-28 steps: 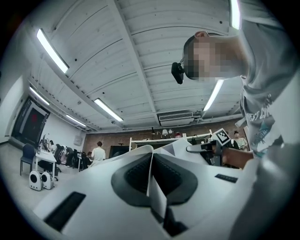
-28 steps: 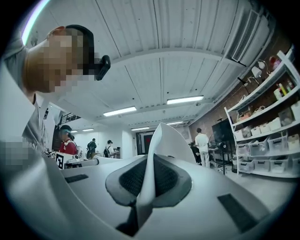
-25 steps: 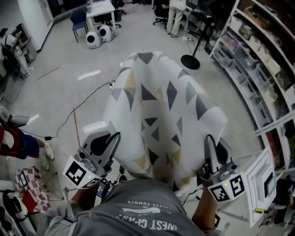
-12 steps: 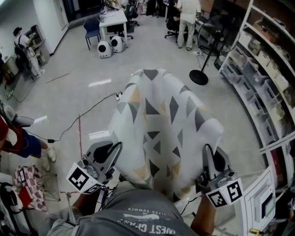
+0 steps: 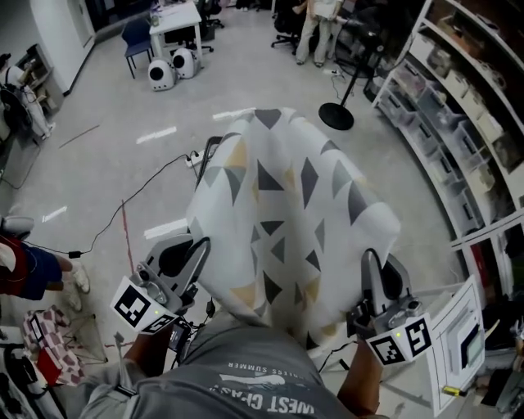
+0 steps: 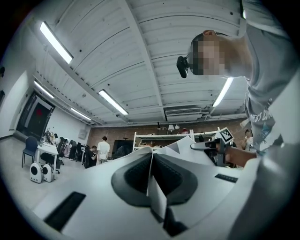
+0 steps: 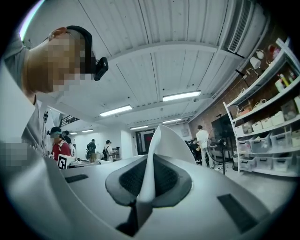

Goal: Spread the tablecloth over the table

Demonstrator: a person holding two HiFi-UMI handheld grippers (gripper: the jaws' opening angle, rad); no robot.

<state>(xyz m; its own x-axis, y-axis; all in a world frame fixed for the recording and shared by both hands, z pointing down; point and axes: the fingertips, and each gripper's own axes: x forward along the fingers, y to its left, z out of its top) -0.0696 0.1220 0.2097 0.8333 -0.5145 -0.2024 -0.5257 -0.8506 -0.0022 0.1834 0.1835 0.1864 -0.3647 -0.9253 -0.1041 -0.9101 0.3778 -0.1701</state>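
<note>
**A:** Along the right wall, what do the shelves (image 5: 471,123) hold?

**B:** Rows of clear bins (image 5: 426,106). What is in them cannot be made out.

**A:** And the tablecloth (image 5: 286,204)?

**B:** It is held up in the air in front of the person, white with grey and yellow triangles. It billows away from the body above the floor (image 5: 115,164), and its near edge runs between the two grippers.

**A:** How do the fingers stand?

**B:** The left gripper (image 5: 199,245) has its fingers (image 6: 133,173) clenched on a thin fold at the cloth's near left corner. The fold stands upright between the pads. The right gripper (image 5: 370,260) is clamped the same way on the near right corner, with cloth rising past its tips.

**A:** Room around it?

**B:** There is open floor to the left and ahead, with a cable (image 5: 151,176) lying across it. The cloth's far edge hangs near a fan stand (image 5: 336,114) with a round base, and the shelves are close on the right. A white table (image 5: 176,16) stands well apart at the far end.
</note>
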